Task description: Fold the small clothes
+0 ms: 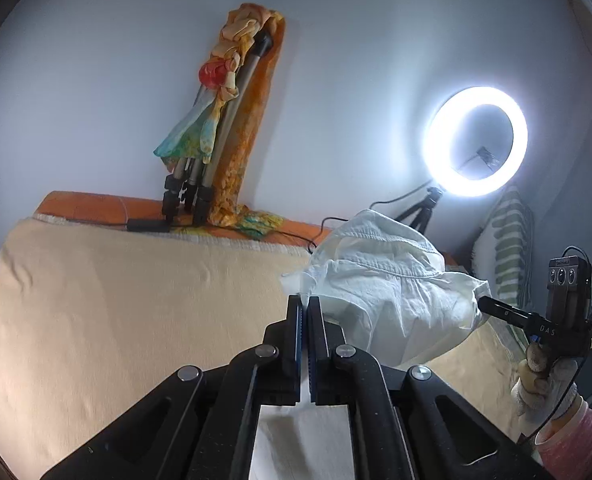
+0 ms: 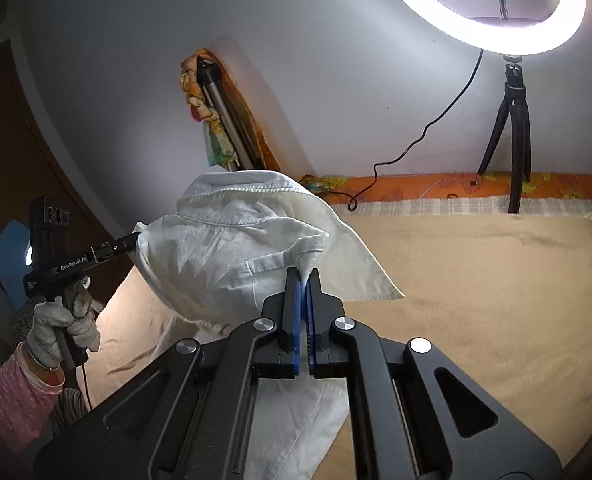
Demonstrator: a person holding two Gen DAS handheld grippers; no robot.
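Presently, in the left wrist view, the left gripper (image 1: 303,304) at lower centre has its fingers pressed together on an edge of the white garment (image 1: 391,280), which hangs bunched at centre right above the beige blanket (image 1: 136,300). The right gripper (image 1: 485,305) pinches its far edge at the right. A ring light (image 1: 475,140) glows upper right.

In the right wrist view, the right gripper (image 2: 304,276) clamps the garment (image 2: 224,248); the left gripper (image 2: 134,238) holds it at centre left.
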